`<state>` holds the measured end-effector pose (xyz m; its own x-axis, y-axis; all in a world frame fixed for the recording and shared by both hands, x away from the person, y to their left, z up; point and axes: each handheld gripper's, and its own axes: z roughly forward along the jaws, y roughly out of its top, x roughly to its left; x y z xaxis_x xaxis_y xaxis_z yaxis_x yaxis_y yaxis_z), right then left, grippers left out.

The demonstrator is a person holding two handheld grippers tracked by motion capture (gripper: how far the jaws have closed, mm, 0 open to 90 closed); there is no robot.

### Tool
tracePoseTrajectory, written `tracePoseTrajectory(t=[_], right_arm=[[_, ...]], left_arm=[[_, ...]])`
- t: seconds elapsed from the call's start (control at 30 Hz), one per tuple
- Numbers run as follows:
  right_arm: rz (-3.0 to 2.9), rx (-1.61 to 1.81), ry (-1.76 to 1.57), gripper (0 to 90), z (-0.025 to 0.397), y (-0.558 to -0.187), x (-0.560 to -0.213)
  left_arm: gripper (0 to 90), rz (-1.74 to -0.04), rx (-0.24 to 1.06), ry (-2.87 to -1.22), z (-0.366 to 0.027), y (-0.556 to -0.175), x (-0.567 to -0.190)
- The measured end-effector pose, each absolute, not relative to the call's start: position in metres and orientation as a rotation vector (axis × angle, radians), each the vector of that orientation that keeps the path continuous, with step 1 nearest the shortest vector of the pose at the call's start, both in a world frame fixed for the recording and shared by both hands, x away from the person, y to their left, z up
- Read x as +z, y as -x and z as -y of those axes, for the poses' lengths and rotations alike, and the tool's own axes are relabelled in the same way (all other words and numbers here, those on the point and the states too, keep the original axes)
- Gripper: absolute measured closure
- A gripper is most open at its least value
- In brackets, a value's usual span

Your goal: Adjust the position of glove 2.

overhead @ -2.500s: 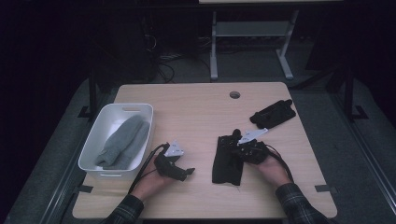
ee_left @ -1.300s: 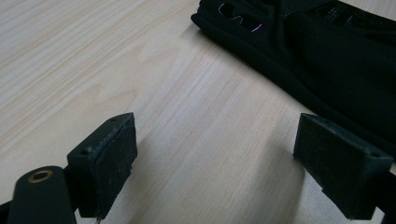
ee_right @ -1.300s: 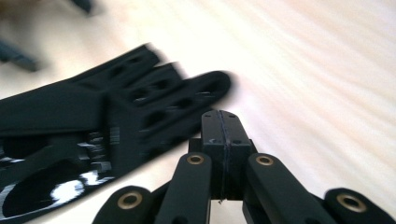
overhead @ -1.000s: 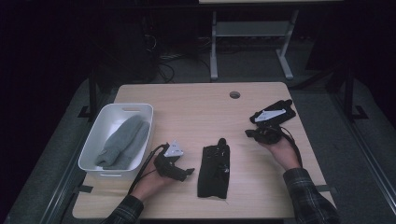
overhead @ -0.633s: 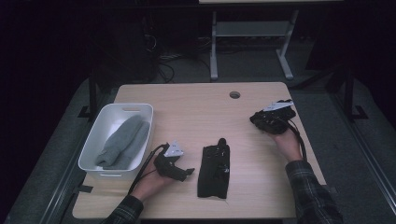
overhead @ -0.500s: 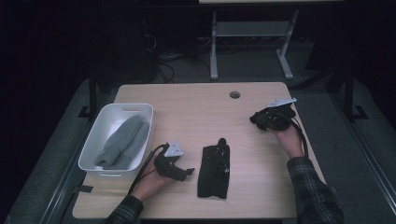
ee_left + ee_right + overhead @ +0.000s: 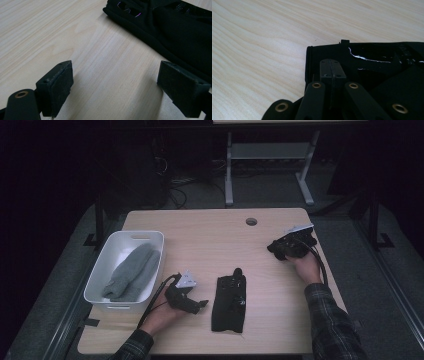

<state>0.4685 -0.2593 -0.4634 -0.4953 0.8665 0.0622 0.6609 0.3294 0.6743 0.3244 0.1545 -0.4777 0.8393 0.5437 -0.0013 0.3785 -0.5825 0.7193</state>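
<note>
Since the earlier frames the right gripper (image 7: 284, 248) has left the middle of the table (image 7: 210, 227) and travelled to the far right edge, where the second black glove (image 7: 372, 67) lies, while the first black glove (image 7: 229, 303) now rests flat near the front edge and the left gripper (image 7: 194, 304) has stayed put beside it. Nearest the person, the left gripper view has its jaws spread wide over bare wood, holding nothing, with the first glove's edge just beside the right-hand jaw but, as far as I can judge, not touching it. One risk here is that a careless sweep of this open gripper could nudge the flat glove and bunch it. Farther off to the left, the white bin (image 7: 150, 239) holds a grey garment (image 7: 131, 271), well apart from both gloves. Farthest away, the right gripper's jaws are pressed tightly together over the second glove's cuff; whether any fabric is pinched between them I cannot tell, since black lies on black. If the bite is thin or only on a loose fold, lifting could let the glove slip free, and because it sits close to the table's right edge, a drag outward might push it off.
</note>
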Motion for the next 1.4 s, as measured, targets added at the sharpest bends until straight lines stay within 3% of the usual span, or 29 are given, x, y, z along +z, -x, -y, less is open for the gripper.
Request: tracePoseTrajectory(t=[0.5, 1.4], right_arm=[[-2.352, 0.976, -1.334, 90.0, 0.261, -0.445, -0.468], [-2.570, 0.958, -1.145, 90.0, 0.242, -0.365, -0.461]], left_arm=[[12.4, -0.669, 0.282, -2.260, -0.155, -0.324, -0.478], [12.4, -0.667, 0.285, -2.259, -0.155, -0.324, -0.478]])
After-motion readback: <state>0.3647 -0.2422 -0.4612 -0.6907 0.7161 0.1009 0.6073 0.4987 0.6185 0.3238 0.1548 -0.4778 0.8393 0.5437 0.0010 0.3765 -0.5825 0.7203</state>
